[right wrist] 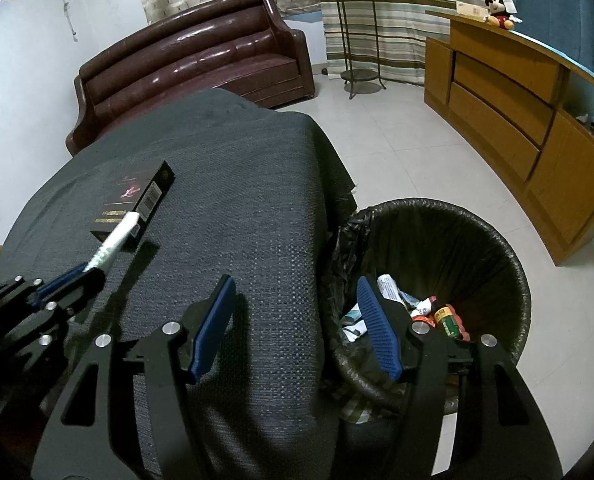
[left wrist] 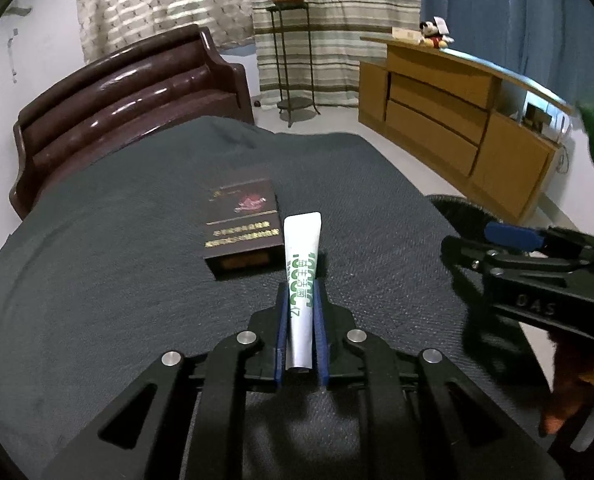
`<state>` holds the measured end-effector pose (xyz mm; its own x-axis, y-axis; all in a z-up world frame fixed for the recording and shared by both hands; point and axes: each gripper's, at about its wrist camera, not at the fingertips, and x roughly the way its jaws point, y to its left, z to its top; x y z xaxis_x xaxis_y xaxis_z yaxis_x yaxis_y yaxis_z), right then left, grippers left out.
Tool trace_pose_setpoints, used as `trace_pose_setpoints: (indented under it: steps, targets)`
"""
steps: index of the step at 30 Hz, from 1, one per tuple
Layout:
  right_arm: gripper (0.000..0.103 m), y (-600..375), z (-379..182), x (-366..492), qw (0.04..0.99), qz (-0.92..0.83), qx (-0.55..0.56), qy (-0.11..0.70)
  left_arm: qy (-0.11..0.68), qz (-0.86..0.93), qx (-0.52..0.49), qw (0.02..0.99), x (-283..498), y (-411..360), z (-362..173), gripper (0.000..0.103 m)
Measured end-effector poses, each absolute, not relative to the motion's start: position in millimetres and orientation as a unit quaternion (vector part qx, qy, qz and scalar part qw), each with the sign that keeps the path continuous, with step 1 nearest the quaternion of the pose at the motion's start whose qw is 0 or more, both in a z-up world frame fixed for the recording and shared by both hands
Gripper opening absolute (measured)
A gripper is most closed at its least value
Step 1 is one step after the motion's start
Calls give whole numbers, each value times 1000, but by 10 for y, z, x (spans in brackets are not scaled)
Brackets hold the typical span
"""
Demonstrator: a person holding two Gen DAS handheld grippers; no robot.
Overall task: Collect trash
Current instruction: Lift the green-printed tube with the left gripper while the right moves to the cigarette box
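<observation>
My left gripper [left wrist: 301, 292] is shut on a white tube with green print [left wrist: 303, 264], held just above the dark cloth-covered table [left wrist: 137, 280]. The tube also shows in the right wrist view [right wrist: 113, 244], sticking out of the left gripper [right wrist: 81, 271]. A dark flat box [left wrist: 243, 224] lies on the cloth just beyond the tube; it shows in the right wrist view [right wrist: 137, 200] too. My right gripper [right wrist: 295, 300] is open and empty, over the table's right edge beside a black-lined trash bin [right wrist: 457, 240] holding several pieces of trash [right wrist: 433, 312].
A brown leather sofa [right wrist: 201, 60] stands behind the table. A wooden cabinet [right wrist: 517, 112] with a plush toy [right wrist: 501, 10] runs along the right wall. A metal plant stand [right wrist: 357, 40] is by the curtains. White tiled floor [right wrist: 397, 152] lies between the table and the cabinet.
</observation>
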<state>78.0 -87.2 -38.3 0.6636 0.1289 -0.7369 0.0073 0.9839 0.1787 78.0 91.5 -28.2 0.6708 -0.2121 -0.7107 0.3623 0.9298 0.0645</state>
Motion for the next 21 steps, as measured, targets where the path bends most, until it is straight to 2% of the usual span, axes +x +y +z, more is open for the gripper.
trace_pose_setpoints:
  steps: [18,21]
  targets:
    - [62,-356,-287,916,912,68,56,400,357,-52,51,931,887,1621,-154,13]
    - [65,-194,-253,970,913,78,49,398,355,-29,43,933,941,1799,-159,13]
